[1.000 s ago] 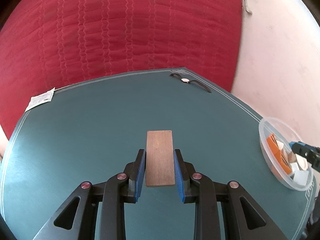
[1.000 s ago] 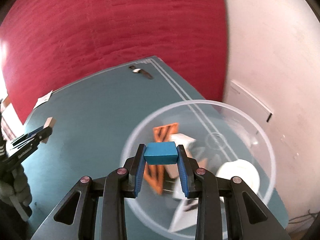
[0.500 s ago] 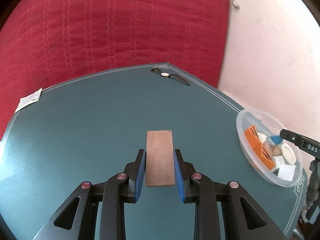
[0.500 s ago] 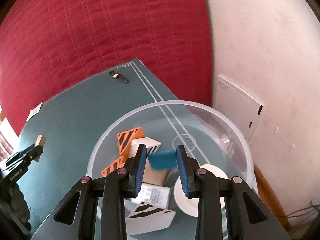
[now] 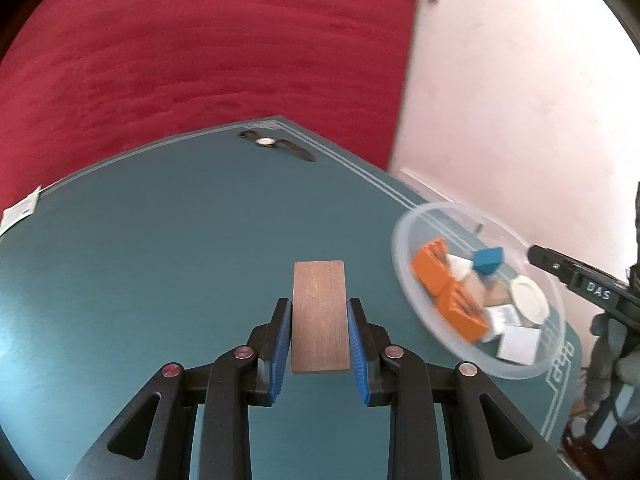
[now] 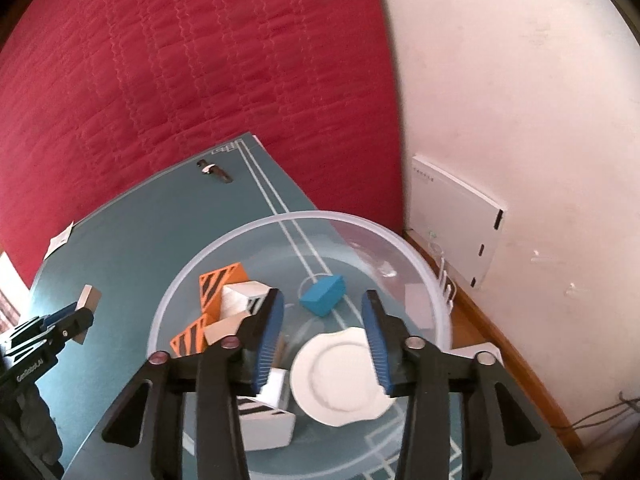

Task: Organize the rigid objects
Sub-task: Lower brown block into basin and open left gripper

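My left gripper (image 5: 319, 312) is shut on a flat wooden block (image 5: 319, 312) and holds it above the teal table. It shows at the left of the right wrist view (image 6: 76, 318), still gripping the block (image 6: 89, 298). My right gripper (image 6: 322, 312) is open and empty above a clear plastic bowl (image 6: 416, 264). A blue block (image 6: 323, 294) lies in the bowl among orange striped blocks (image 6: 220, 282), white blocks (image 6: 240, 294) and a white disc (image 6: 340, 380). In the left wrist view the bowl (image 5: 404, 240) sits at the right with the blue block (image 5: 487, 260) inside.
A wristwatch (image 5: 276, 145) lies at the table's far corner. A paper tag (image 5: 20, 210) lies at the far left edge. A red quilt (image 6: 180, 80) lies beyond the table. A white box (image 6: 456, 228) leans on the wall to the right.
My right gripper opened and let the blue block fall into the bowl. My left gripper moved toward the bowl with the wooden block.
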Action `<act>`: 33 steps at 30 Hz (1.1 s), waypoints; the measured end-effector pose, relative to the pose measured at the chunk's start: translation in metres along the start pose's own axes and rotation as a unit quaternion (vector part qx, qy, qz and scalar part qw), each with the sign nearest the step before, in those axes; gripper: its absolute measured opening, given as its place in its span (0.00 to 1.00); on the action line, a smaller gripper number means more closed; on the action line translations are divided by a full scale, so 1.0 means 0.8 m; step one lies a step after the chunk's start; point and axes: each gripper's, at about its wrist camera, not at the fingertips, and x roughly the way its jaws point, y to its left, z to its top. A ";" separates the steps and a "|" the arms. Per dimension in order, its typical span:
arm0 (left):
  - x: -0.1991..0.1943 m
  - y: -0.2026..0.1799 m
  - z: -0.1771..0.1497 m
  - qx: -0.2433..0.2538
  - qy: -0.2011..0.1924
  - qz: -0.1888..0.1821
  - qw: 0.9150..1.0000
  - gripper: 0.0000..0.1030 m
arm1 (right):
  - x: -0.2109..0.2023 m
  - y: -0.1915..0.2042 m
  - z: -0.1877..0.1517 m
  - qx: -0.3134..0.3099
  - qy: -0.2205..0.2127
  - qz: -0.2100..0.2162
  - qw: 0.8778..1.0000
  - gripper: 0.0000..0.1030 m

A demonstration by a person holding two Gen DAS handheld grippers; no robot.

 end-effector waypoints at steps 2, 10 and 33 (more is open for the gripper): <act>0.005 -0.018 0.002 0.010 0.005 -0.013 1.000 0.28 | -0.002 -0.006 -0.002 0.001 -0.003 -0.006 1.000 0.44; 0.019 -0.085 0.017 0.050 0.012 -0.046 0.998 0.28 | -0.009 -0.029 -0.002 0.024 -0.011 -0.001 1.000 0.45; 0.037 -0.132 0.036 0.066 -0.011 -0.036 0.997 0.96 | -0.023 -0.058 0.001 0.064 -0.030 -0.012 0.997 0.67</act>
